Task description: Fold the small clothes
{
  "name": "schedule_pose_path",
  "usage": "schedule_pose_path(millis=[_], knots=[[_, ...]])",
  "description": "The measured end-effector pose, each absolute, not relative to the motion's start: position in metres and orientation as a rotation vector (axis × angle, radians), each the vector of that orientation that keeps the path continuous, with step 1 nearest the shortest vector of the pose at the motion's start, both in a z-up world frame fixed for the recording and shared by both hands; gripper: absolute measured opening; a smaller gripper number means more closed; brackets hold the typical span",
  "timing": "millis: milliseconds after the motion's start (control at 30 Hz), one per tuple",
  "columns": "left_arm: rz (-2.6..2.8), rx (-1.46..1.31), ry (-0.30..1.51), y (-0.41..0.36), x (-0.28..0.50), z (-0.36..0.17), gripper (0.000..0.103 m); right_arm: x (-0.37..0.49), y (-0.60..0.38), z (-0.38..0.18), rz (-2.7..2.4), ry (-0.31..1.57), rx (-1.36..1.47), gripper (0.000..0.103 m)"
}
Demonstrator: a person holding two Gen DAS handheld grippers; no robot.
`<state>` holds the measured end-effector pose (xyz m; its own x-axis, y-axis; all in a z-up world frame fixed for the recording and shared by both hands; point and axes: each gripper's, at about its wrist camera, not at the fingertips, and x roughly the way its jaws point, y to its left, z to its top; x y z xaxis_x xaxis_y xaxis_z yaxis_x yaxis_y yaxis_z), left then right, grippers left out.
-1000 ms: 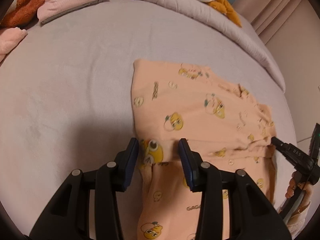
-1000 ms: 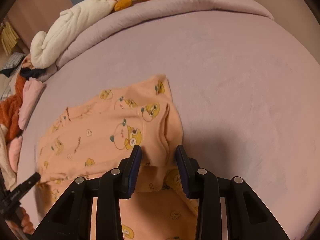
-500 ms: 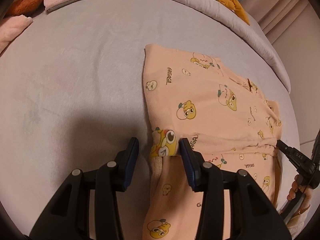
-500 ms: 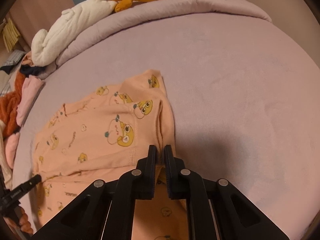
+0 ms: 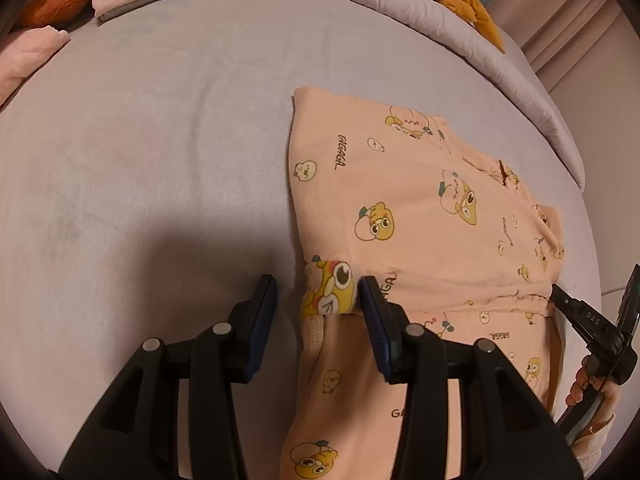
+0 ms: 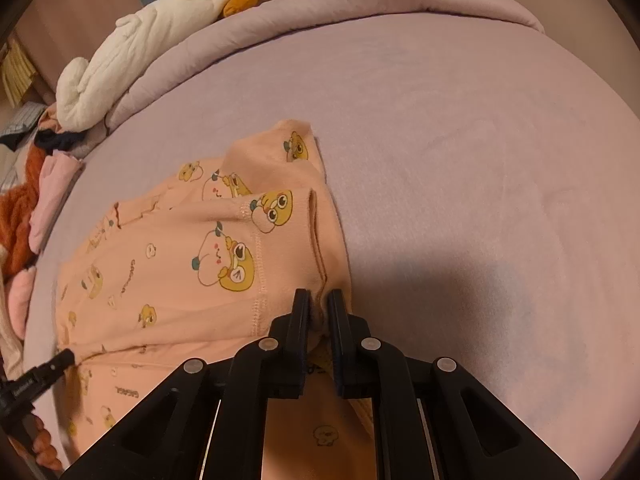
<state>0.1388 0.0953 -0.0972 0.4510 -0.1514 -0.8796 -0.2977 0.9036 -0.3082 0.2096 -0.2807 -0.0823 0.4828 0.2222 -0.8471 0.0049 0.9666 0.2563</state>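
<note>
Peach garment [image 6: 168, 276] edge pinched in the closed right tool [image 6: 319, 304]; left tool [image 5: 318, 300] gapes half-wide, straddling its corner.

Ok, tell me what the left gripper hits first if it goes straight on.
Most likely the peach garment: its folded corner with the yellow print lies between the left gripper's open jaws, on the bed. Depth is unclear.
</note>
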Motion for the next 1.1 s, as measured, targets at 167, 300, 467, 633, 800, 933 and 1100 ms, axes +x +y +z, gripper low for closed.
schedule_pose_path(millis=[167,300,467,633,800,933,1100], knots=[[0.080,-0.470,1.110,0.093,0.138,-0.093,0.055,0.206,-0.280,-0.082,0.130,1.053,0.234,0.010],[0.077,-0.440,1.103,0.086,0.128,-0.080,0.064,0.202,-0.279,-0.076,0.130,1.036,0.217,0.010],[0.057,-0.416,1.017,0.081,0.103,-0.050,0.081,0.188,-0.284,-0.061,0.136,0.996,0.225,0.041],[0.040,-0.431,0.986,0.080,0.079,-0.037,0.085,0.166,-0.280,-0.035,0.141,0.919,0.189,0.059],[0.033,-0.437,0.992,0.075,0.053,-0.040,0.085,0.146,-0.277,-0.021,0.159,0.869,0.169,0.069],[0.035,-0.432,1.004,0.069,0.037,-0.046,0.085,0.128,-0.279,-0.017,0.175,0.850,0.153,0.071],[0.051,-0.450,1.030,0.063,0.017,-0.064,0.084,0.111,-0.283,-0.026,0.177,0.876,0.146,0.073]])
